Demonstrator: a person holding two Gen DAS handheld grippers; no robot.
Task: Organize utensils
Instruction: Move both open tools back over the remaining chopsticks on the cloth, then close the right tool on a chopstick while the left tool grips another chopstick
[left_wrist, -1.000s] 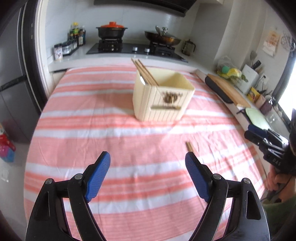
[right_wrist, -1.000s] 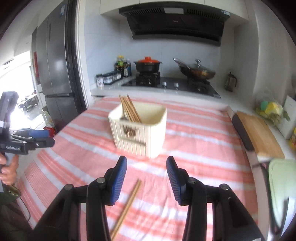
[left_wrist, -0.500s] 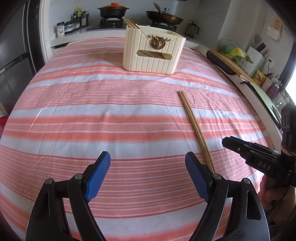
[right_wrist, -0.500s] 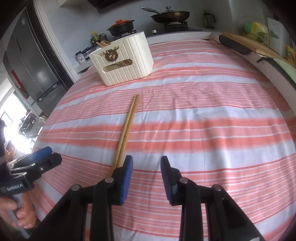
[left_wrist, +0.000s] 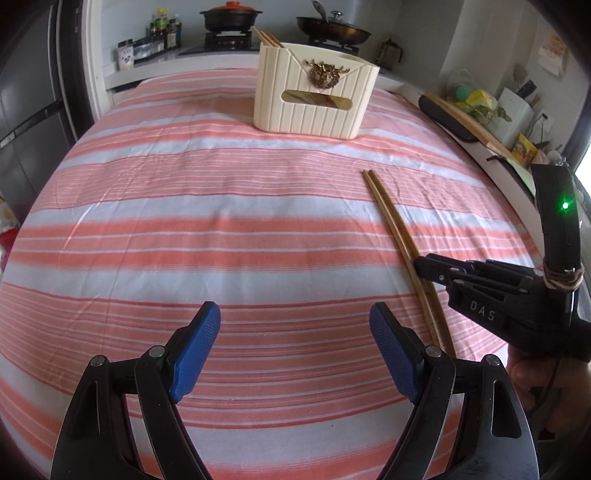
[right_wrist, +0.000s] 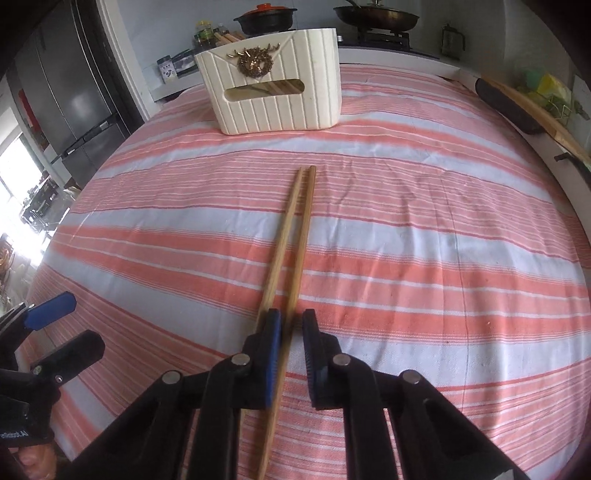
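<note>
Two wooden chopsticks (right_wrist: 291, 236) lie side by side on the striped cloth, pointing toward a cream ribbed utensil holder (right_wrist: 277, 99) at the back. My right gripper (right_wrist: 291, 321) is down over their near part and its jaws are closing. One stick runs through the narrow gap between the pads, the other slips behind the left pad, and a sliver of cloth still shows beside the right pad. The left wrist view shows the same chopsticks (left_wrist: 388, 218), the holder (left_wrist: 314, 107) with more chopsticks (left_wrist: 266, 37) in it, and the right gripper (left_wrist: 419, 262). My left gripper (left_wrist: 295, 325) hovers wide open over bare cloth.
The table's pink and white striped cloth (left_wrist: 184, 221) stretches to the holder. A stove with a black pot (left_wrist: 229, 18) and a pan (left_wrist: 332, 31) stands behind. A cutting board (left_wrist: 461, 122) lies on the right counter, and a fridge (right_wrist: 74, 92) stands at the left.
Both grippers dropped toward the table. The right one came down over the chopsticks and narrowed its jaws around them. The left one stayed wide open.
</note>
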